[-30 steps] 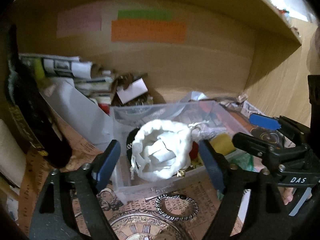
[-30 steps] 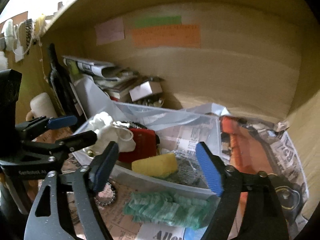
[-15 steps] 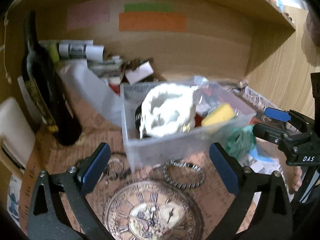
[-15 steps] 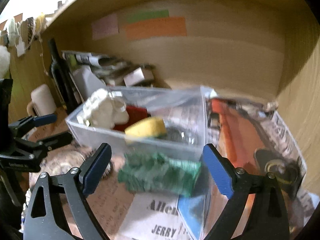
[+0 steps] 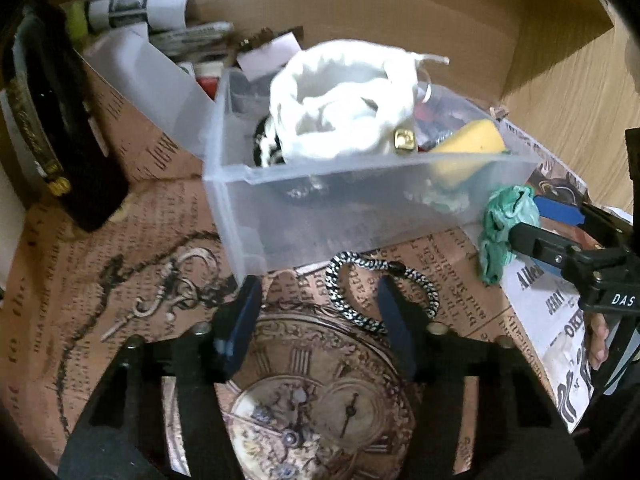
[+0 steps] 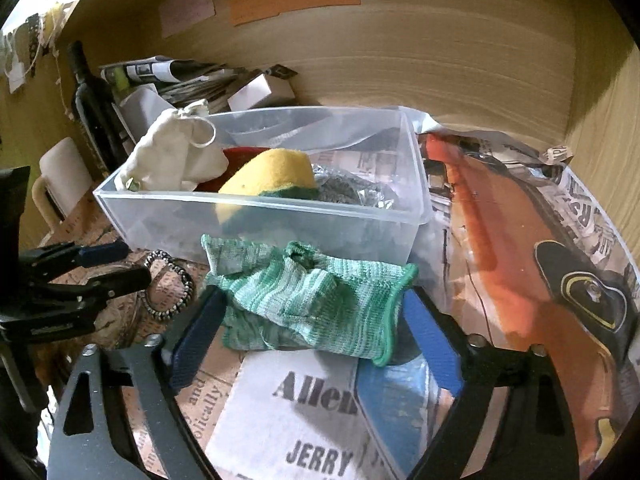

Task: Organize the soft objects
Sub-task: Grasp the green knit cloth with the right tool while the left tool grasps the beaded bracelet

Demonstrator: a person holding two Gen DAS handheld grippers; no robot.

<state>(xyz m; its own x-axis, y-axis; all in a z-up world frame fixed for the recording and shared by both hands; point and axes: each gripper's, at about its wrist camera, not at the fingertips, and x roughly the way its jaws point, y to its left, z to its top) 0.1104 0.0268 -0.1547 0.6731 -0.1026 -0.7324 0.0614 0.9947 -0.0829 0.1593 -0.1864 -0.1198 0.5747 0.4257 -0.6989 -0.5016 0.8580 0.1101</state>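
Across the middle of both frames sat the clear plastic bin (image 6: 272,220), holding a white drawstring pouch (image 5: 340,100) and a yellow sponge (image 6: 272,172). Below it in the right wrist frame, the green knit cloth (image 6: 312,304) lay on the paper-covered counter (image 5: 100,280), the right claw (image 6: 316,340) half open around it, both blue pads touching its ends. Lower centre, the left claw (image 5: 320,320) stood partly open and empty, beside a black-and-white braided bracelet (image 5: 416,288).

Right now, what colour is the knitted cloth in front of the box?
Green and white stripes on the knitted cloth; clearest in the right wrist view.
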